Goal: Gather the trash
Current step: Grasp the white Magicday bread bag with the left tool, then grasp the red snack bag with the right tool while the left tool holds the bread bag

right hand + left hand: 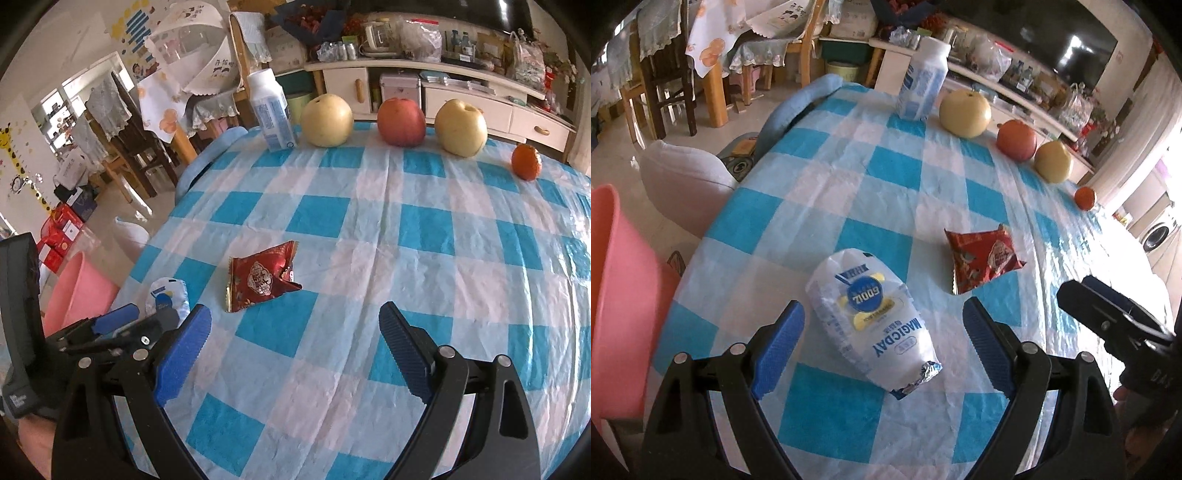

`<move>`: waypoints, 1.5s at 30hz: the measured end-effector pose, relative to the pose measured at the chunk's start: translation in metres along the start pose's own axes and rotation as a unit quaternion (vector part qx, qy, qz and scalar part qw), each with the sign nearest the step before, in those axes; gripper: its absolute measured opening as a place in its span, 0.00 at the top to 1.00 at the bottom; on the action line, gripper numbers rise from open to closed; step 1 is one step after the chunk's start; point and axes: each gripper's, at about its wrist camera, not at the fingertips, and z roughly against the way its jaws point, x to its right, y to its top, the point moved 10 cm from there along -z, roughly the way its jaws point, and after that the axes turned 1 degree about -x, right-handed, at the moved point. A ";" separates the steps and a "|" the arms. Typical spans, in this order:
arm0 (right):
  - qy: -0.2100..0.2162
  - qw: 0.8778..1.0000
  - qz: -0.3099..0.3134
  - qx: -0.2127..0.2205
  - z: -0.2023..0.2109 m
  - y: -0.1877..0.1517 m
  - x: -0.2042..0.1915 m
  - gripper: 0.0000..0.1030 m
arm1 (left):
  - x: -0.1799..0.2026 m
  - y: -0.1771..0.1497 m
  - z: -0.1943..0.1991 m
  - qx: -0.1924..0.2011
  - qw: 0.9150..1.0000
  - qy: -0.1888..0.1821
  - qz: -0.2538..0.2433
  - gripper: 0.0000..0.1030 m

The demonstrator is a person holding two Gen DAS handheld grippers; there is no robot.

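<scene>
A white and blue snack wrapper point(873, 317) lies on the blue-checked tablecloth point(886, 177). My left gripper point(884, 343) is open, its jaws on either side of the wrapper's near half. A red crumpled wrapper point(982, 258) lies to the right of it and also shows in the right wrist view point(262, 275). My right gripper point(295, 332) is open and empty over the cloth, just right of the red wrapper. The white wrapper point(168, 295) is partly hidden behind the left gripper there. A pink bin point(617, 295) stands left of the table.
A white bottle point(923, 81), two yellow pears point(964, 110) point(1053, 160), a red apple point(1015, 140) and a small orange point(1086, 197) line the table's far edge. Chairs point(665, 74) and a white stool point(683, 184) stand to the left. A cluttered cabinet point(443, 85) stands behind.
</scene>
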 end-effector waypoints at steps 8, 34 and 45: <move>0.011 1.000 0.000 -0.015 -0.018 0.004 -0.002 0.11 | 0.001 -0.004 -0.014 -0.017 1.000 0.021 -0.014 0.24; 0.031 0.998 0.042 -0.022 -0.065 0.013 -0.023 0.11 | -0.022 0.006 -0.006 0.000 0.998 0.050 -0.027 0.40; 0.018 0.998 0.065 -0.016 -0.070 0.014 -0.030 0.11 | -0.045 0.019 0.012 0.026 0.998 0.054 -0.002 0.40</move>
